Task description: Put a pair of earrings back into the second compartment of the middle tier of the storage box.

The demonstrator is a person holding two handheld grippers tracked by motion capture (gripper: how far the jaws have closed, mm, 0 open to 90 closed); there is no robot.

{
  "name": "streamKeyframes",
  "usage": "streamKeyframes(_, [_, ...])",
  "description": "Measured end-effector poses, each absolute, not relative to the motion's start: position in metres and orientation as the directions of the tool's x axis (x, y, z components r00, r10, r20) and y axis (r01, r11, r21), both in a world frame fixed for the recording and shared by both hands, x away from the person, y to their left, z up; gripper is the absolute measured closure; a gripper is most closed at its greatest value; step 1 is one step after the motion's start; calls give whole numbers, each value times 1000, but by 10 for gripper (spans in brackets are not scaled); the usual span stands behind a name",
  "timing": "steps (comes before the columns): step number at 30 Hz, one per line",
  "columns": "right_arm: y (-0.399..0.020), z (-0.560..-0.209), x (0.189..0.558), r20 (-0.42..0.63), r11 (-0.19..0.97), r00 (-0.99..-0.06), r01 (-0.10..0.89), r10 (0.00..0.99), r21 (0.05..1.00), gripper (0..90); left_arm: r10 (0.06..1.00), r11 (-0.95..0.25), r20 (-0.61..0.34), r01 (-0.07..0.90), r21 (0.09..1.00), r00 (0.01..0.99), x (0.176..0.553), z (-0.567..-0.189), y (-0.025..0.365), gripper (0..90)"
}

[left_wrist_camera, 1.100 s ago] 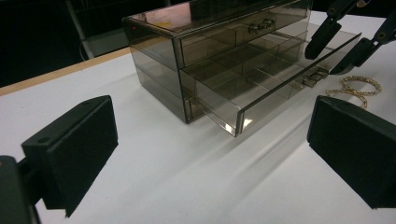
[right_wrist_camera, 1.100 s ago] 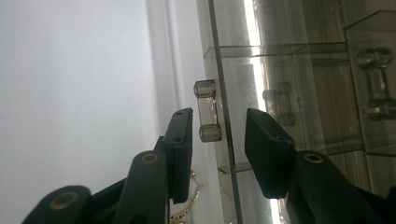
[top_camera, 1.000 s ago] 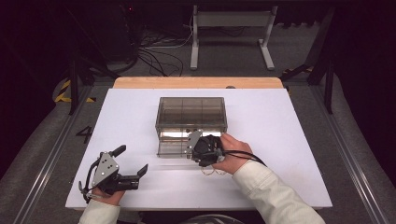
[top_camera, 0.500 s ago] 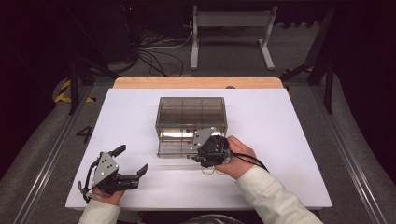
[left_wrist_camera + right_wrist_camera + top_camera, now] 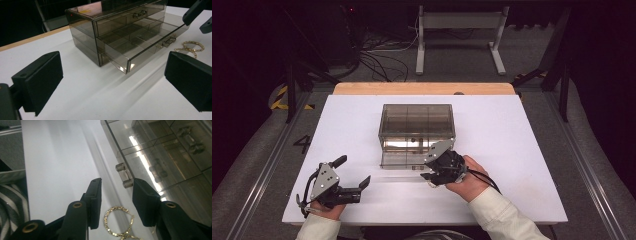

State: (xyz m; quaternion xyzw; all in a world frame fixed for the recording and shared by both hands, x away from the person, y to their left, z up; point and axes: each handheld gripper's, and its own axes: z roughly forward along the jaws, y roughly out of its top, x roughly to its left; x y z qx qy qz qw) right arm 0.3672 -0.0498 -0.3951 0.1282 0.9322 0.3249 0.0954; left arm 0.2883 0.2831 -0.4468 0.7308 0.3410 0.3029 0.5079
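Observation:
A smoky clear drawer box [image 5: 417,120] stands mid-table with its bottom drawer [image 5: 140,42] pulled out. A gold hoop and chain [image 5: 117,220] lie on the white table just in front of the drawer, also visible in the left gripper view as gold jewellery [image 5: 190,47]. My right gripper [image 5: 117,182] hovers over them, jaws partly apart with nothing between the pads, and its right pad [image 5: 145,197] sits beside the drawer handle [image 5: 124,175]. In the high view the right gripper [image 5: 430,179] is at the drawer's front right. My left gripper [image 5: 354,170] rests at the table's front left, jaws wide and empty.
The white table [image 5: 512,150] has a wooden strip [image 5: 422,88] along its far edge. Beyond it are a metal stand [image 5: 462,30] and cables on the dark floor. A sleeve [image 5: 502,215] comes in from the bottom right.
My right gripper has shifted a little to the right along the drawer's front. The left gripper has stayed put.

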Motion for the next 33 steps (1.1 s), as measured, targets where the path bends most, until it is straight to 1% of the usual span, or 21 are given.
streamKeyframes(3, [-52, -397, 366, -72, 749, -946, 201, 315, 632, 603, 805, -255, 96, 195, 947, 586, 288, -447, 282, 26])
streamKeyframes(9, [-53, -403, 363, -72, 757, -947, 203, 313, 621, 613, 805, -254, 95, 195, 947, 586, 288, -447, 282, 26])
streamKeyframes(17, [-52, -418, 357, -72, 789, -948, 214, 310, 576, 622, 804, -254, 95, 195, 947, 586, 288, -447, 282, 27])
streamKeyframes(19, [-51, -422, 356, -87, 800, -951, 199, 297, 566, 625, 805, -252, 93, 196, 947, 586, 288, -447, 282, 27])
streamKeyframes(26, [-50, -429, 356, -80, 819, -950, 217, 303, 532, 638, 806, -253, 95, 195, 947, 585, 289, -447, 282, 27])
streamKeyframes(33, [-47, -439, 357, -86, 845, -950, 222, 299, 487, 671, 804, -255, 95, 195, 947, 587, 288, -447, 282, 27])
